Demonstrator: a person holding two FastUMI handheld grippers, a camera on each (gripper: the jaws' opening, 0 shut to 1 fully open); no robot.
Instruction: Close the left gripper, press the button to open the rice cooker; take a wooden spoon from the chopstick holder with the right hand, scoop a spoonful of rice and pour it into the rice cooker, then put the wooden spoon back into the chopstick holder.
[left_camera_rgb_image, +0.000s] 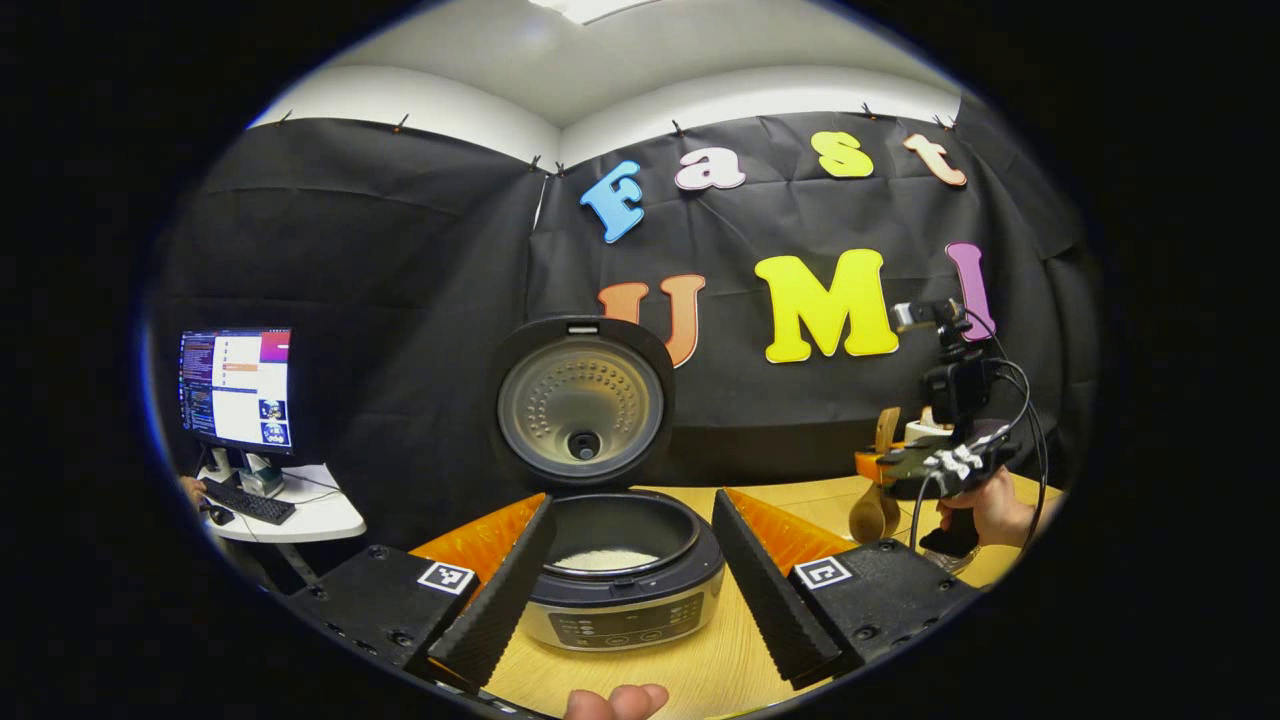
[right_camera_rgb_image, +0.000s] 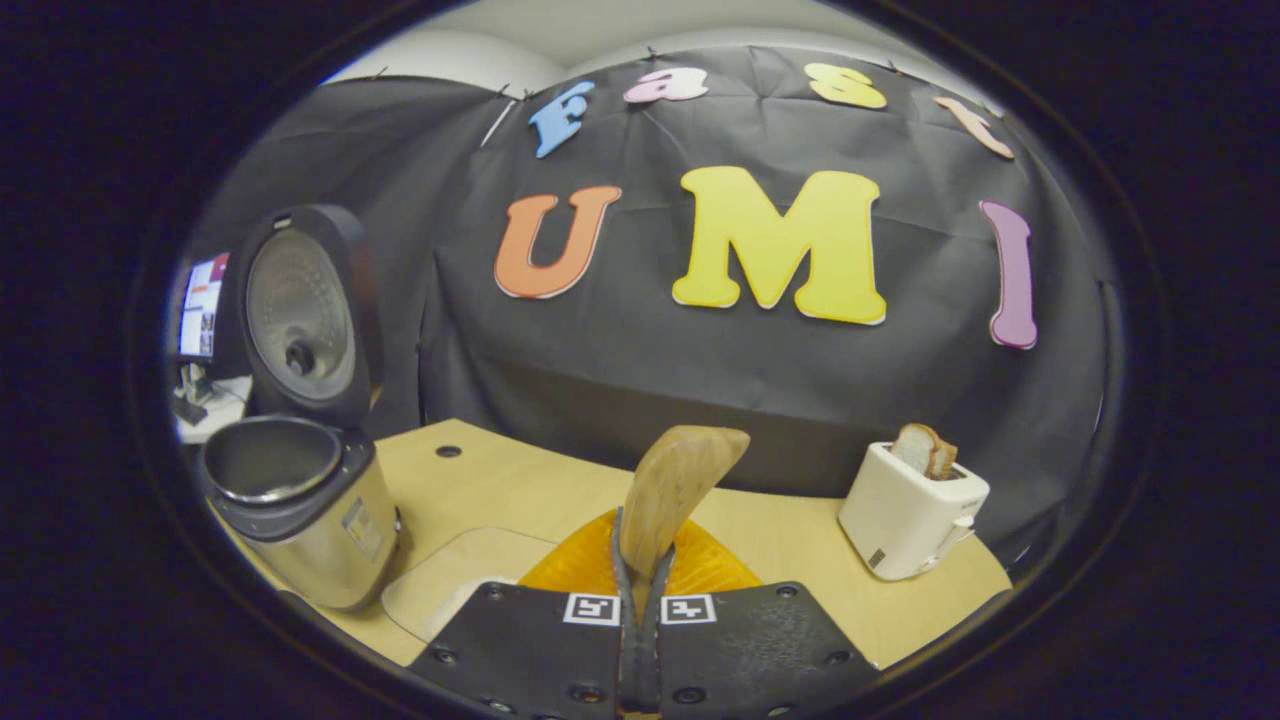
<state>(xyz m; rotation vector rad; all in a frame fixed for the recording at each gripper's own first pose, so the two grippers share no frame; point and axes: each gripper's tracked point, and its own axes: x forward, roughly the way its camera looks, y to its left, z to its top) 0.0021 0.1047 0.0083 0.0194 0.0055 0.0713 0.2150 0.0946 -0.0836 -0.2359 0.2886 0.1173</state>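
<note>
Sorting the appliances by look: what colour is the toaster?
White or cream; the toaster shows best in the right gripper view.

Both views face wall, share cooker

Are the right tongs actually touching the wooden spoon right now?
Touching. In the right gripper view the right tongs are shut on the wooden spoon: both fingers press against its handle, with the bowl standing up above them.
</note>
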